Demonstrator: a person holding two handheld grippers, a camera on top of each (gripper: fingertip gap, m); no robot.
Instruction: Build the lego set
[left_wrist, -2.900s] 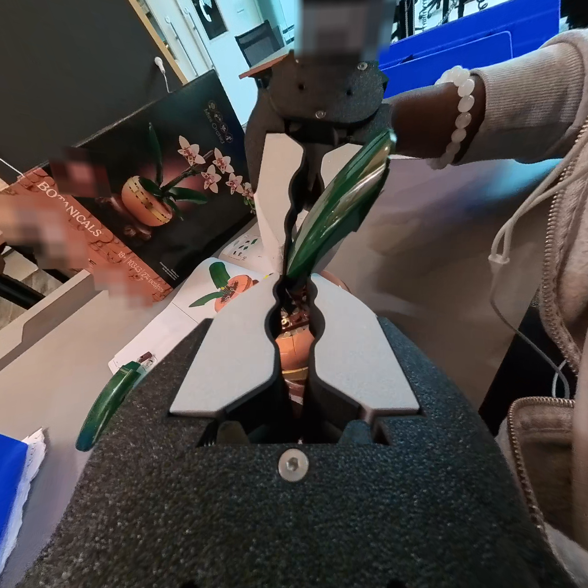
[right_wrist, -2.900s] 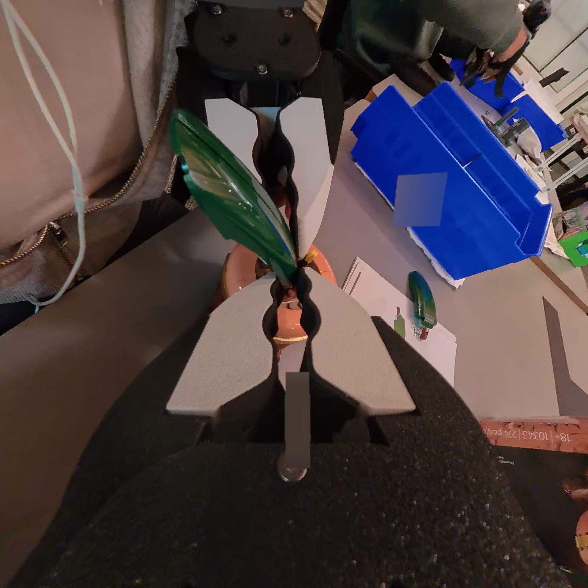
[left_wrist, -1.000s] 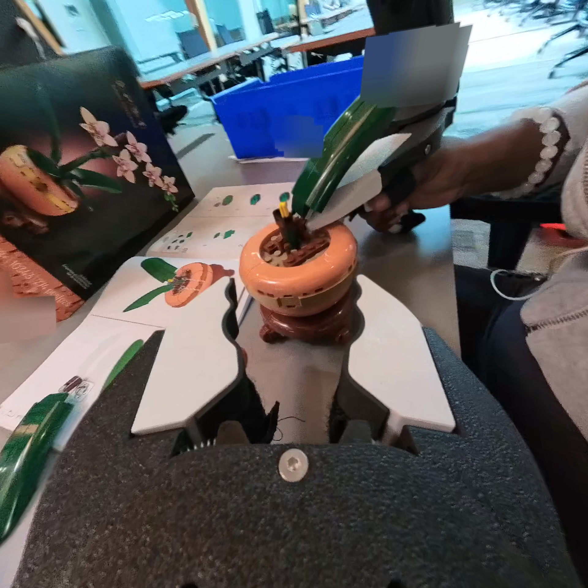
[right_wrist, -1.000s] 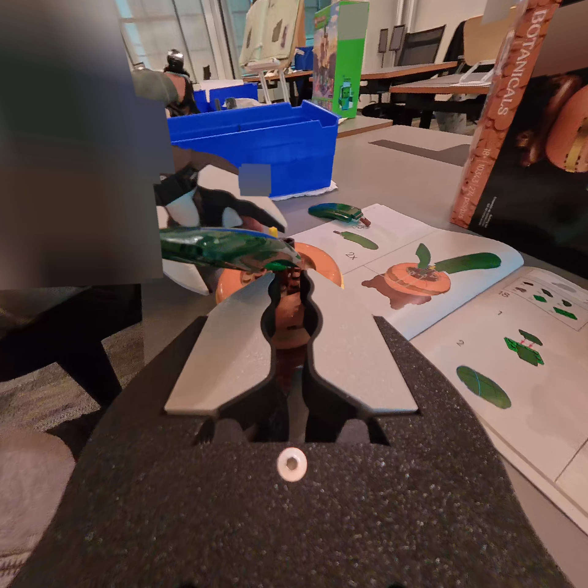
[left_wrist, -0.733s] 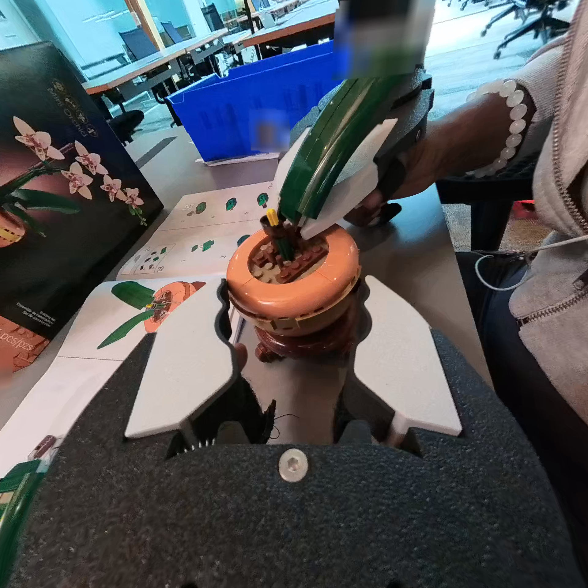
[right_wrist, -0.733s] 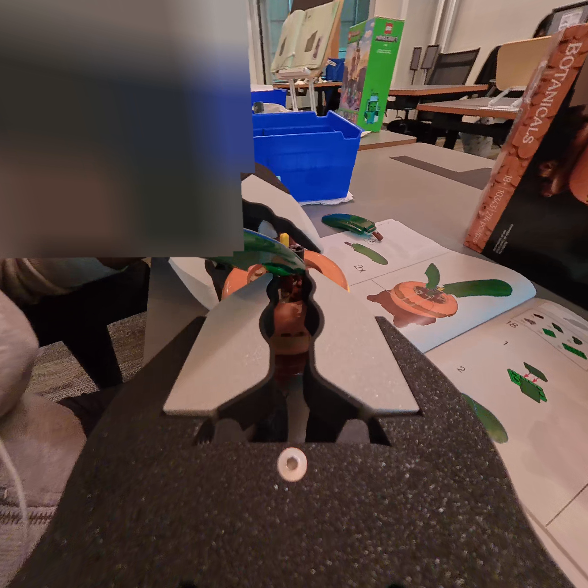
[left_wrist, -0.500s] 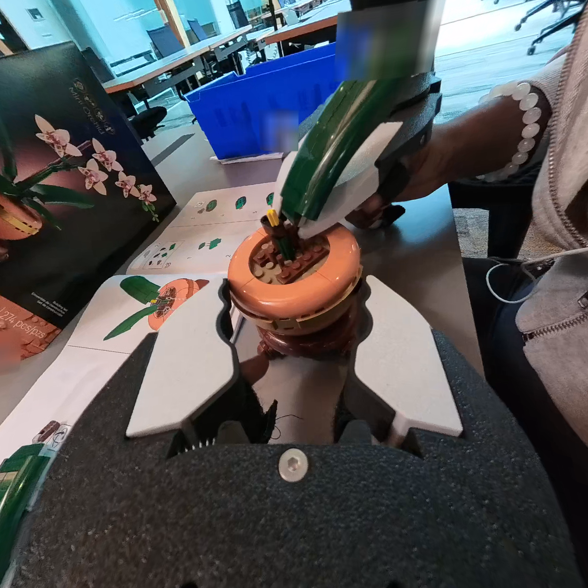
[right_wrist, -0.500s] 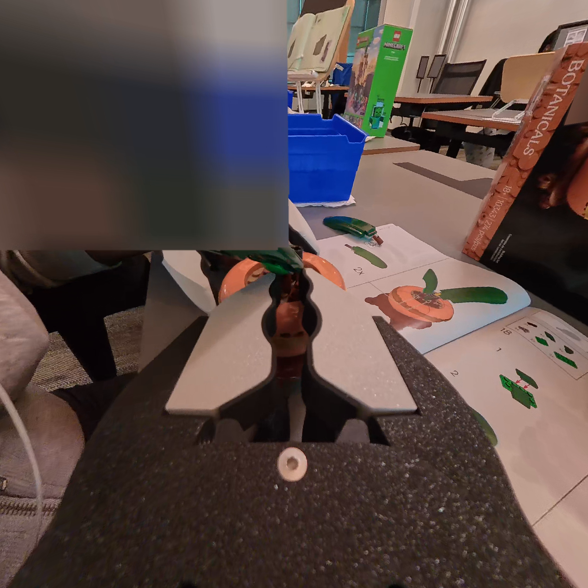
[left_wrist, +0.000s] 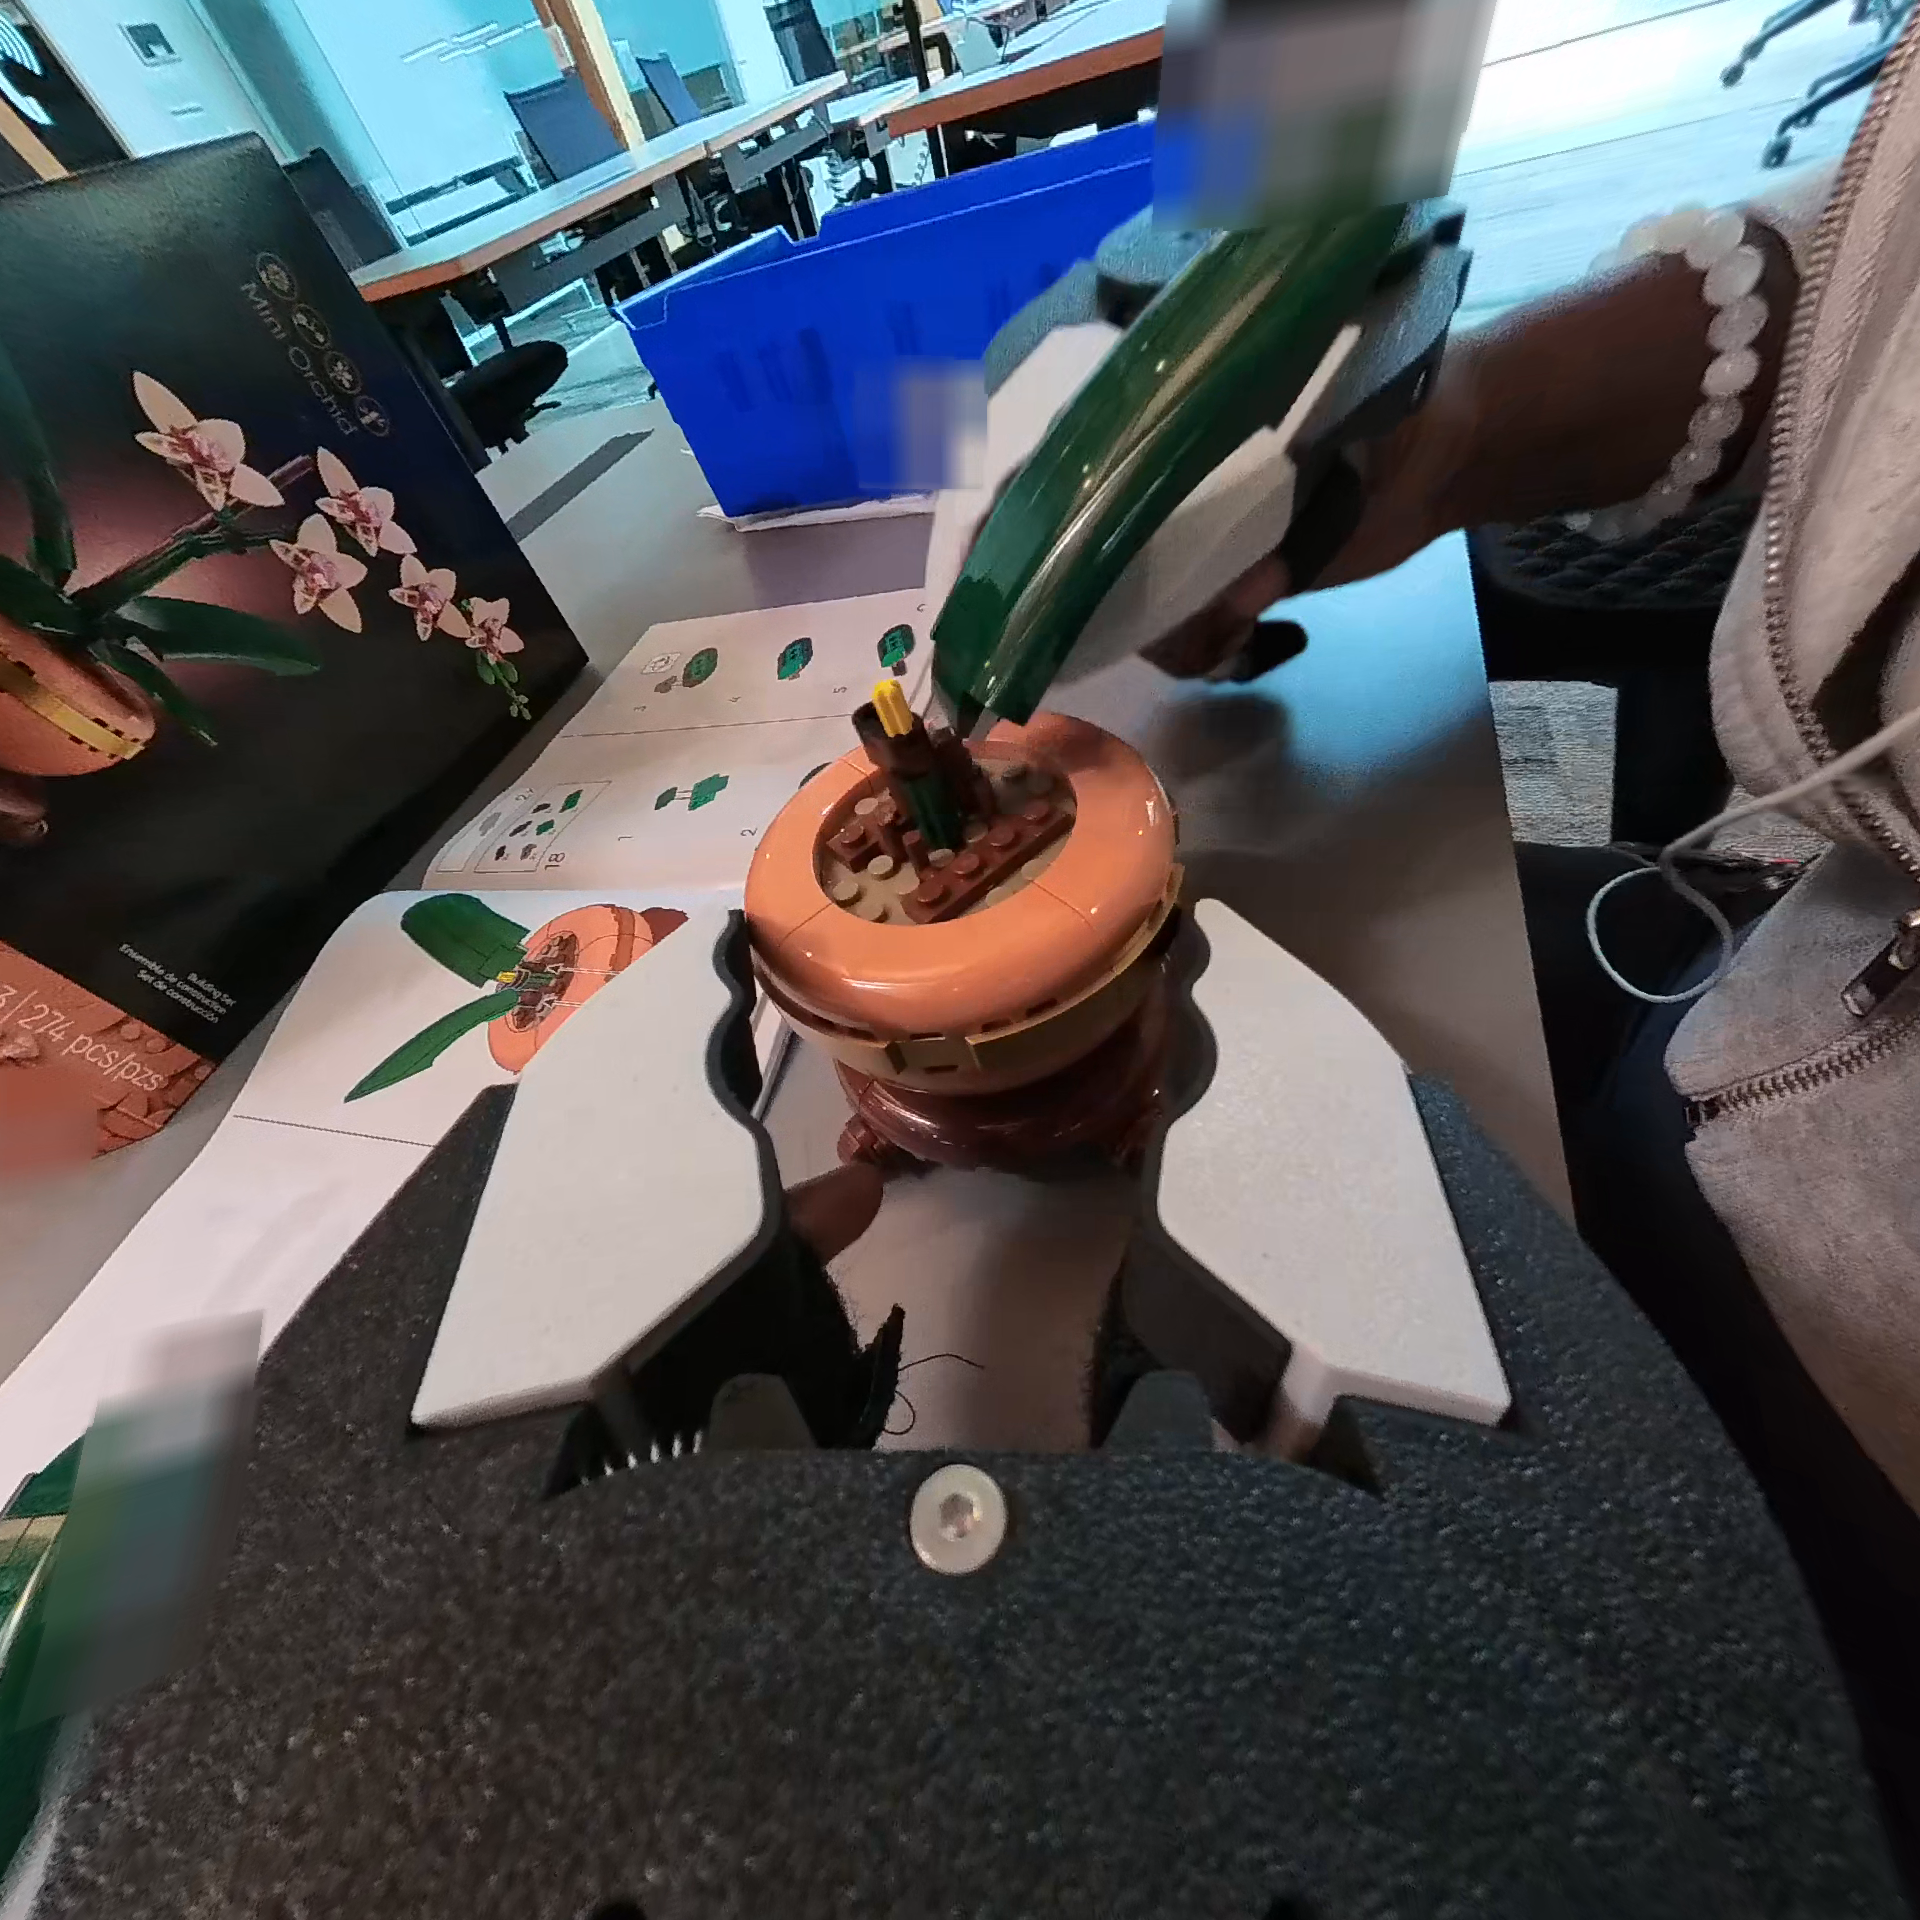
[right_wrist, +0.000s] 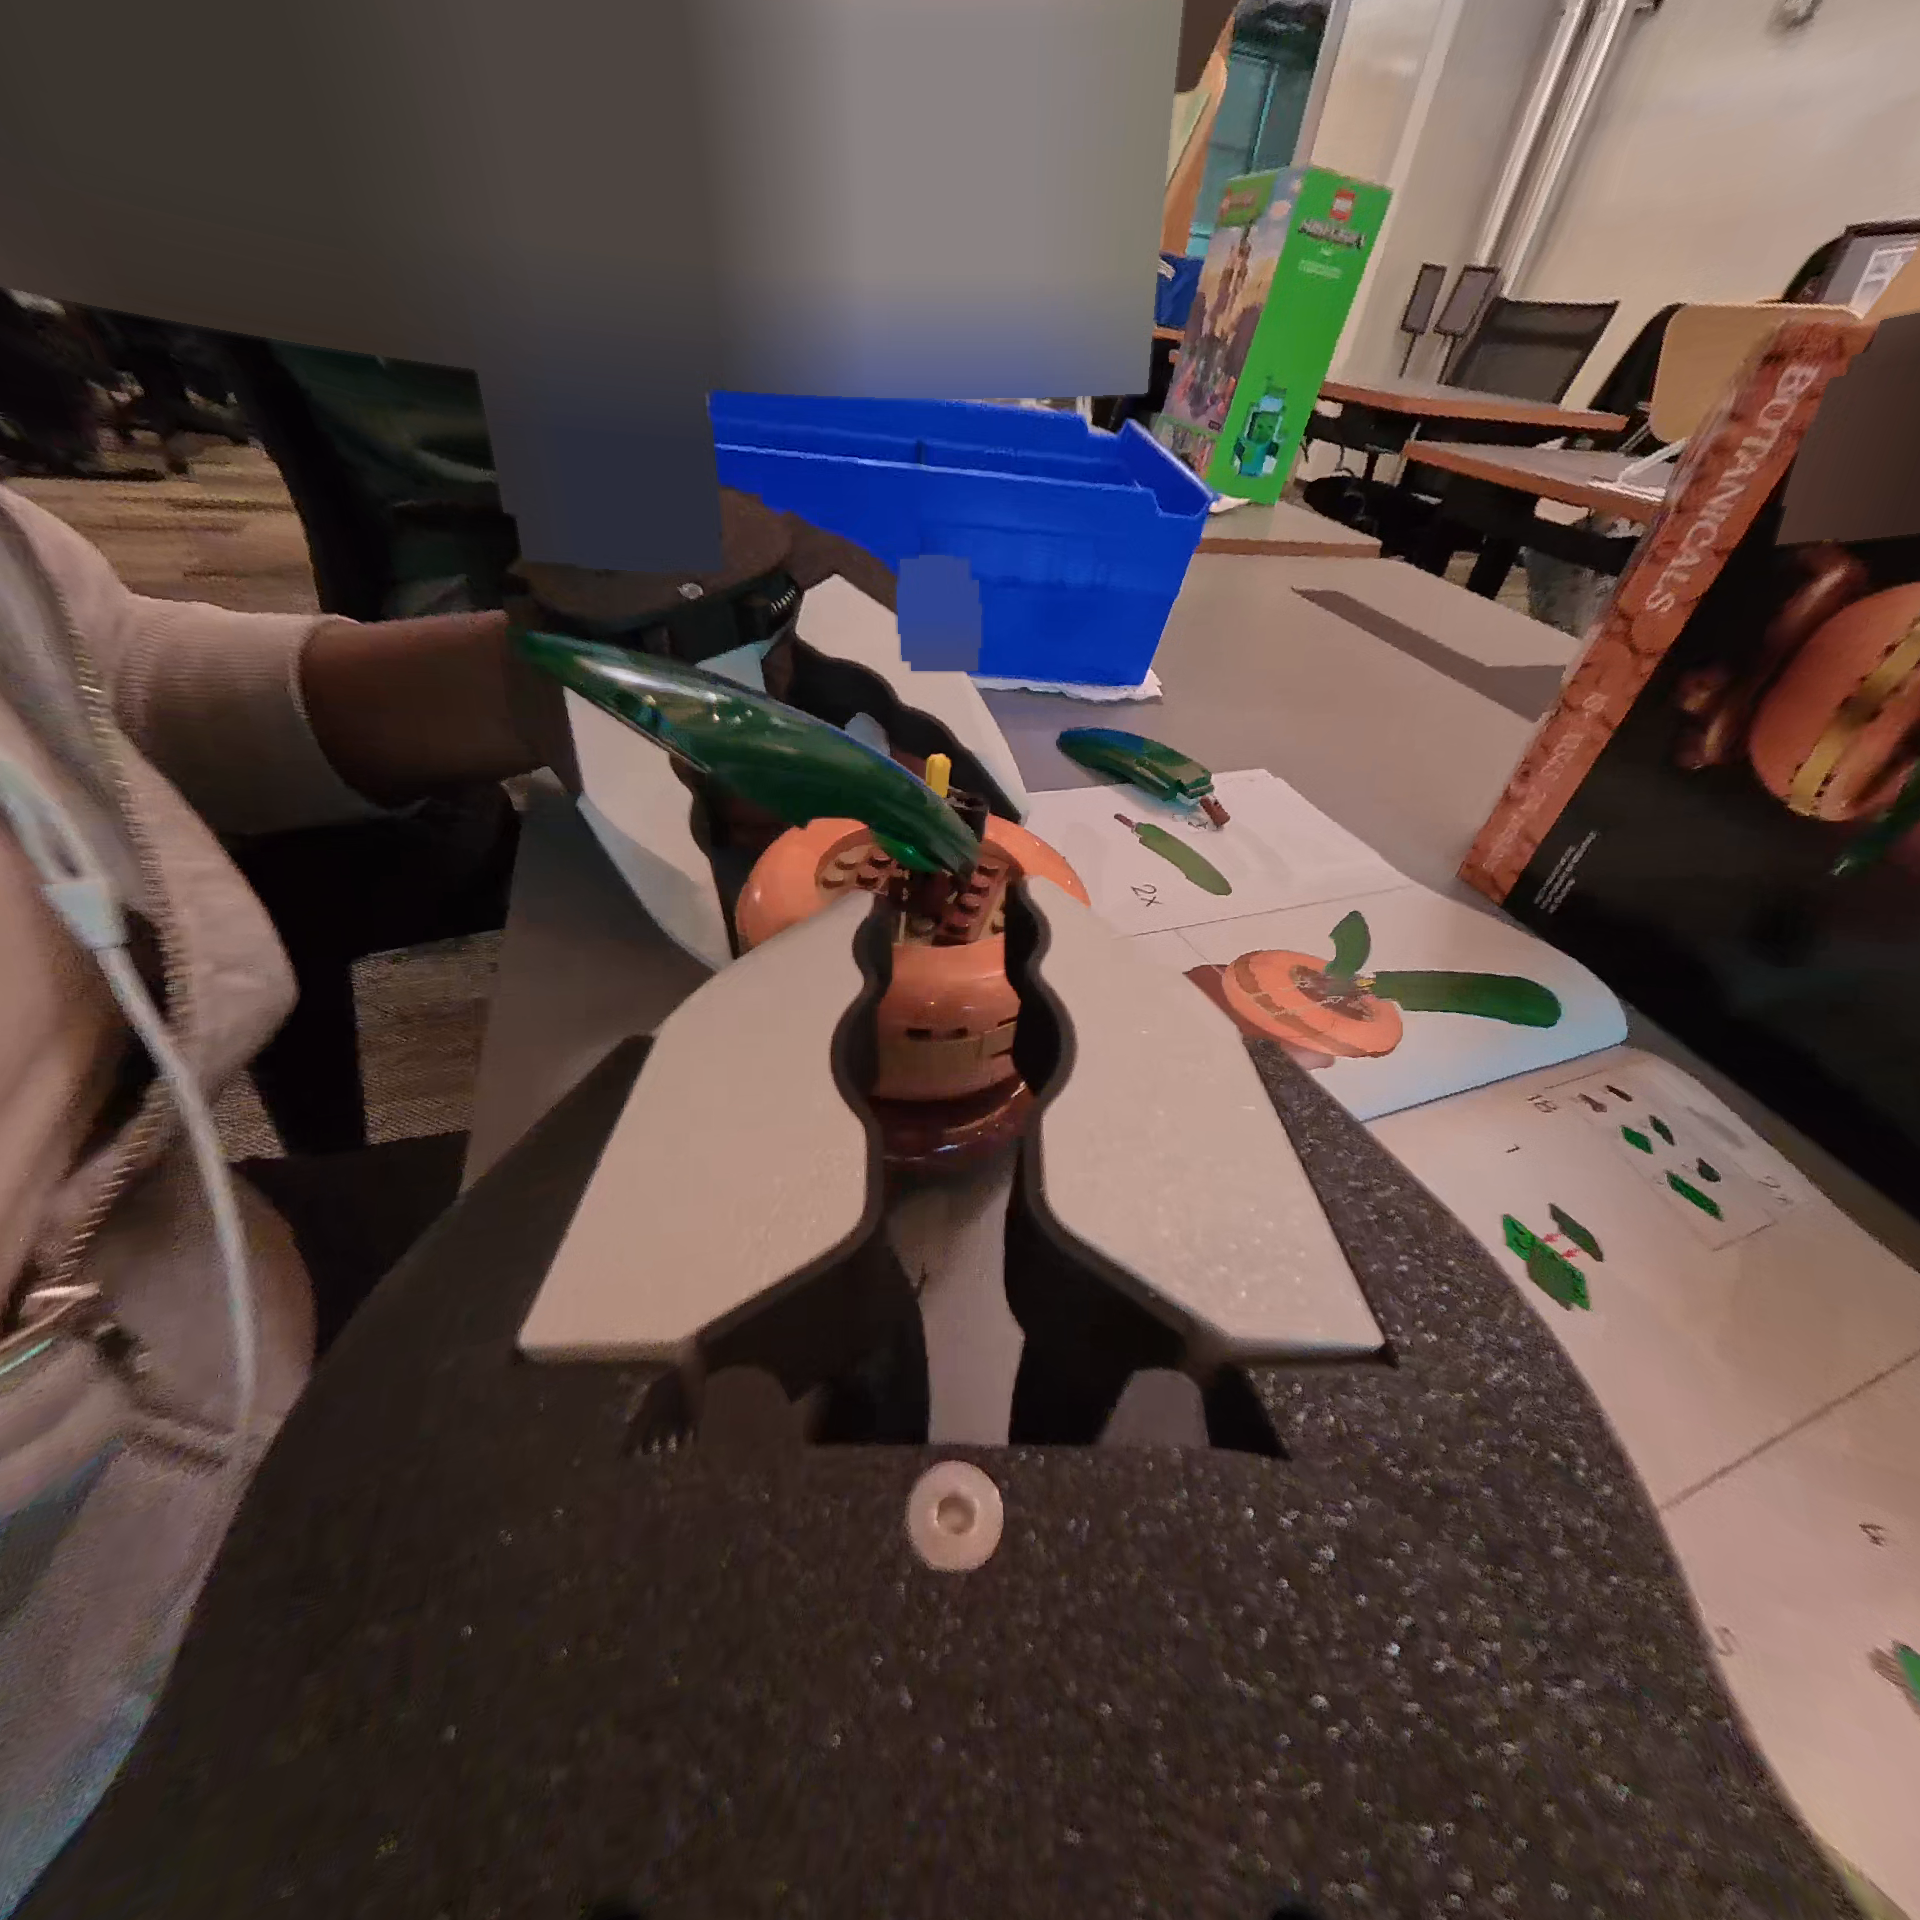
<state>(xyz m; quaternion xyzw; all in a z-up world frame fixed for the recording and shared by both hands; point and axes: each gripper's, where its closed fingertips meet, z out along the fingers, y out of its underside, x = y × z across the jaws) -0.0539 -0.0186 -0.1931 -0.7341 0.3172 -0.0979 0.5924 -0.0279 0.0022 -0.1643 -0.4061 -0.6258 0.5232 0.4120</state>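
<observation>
Left gripper (left_wrist: 961, 997) jaws apart, straddling orange pot (left_wrist: 961, 925) on grey table (left_wrist: 623, 499). Right gripper (right_wrist: 951, 914) jaws together, clamped on green leaf (left_wrist: 1132, 457) at its base, just above pot's brown stem (left_wrist: 920, 774). Instruction booklet (left_wrist: 665, 769) left of pot. Dark box (left_wrist: 208, 582) far left, blue bin (left_wrist: 883, 343) behind. Second leaf (right_wrist: 1138, 764) on booklet.
</observation>
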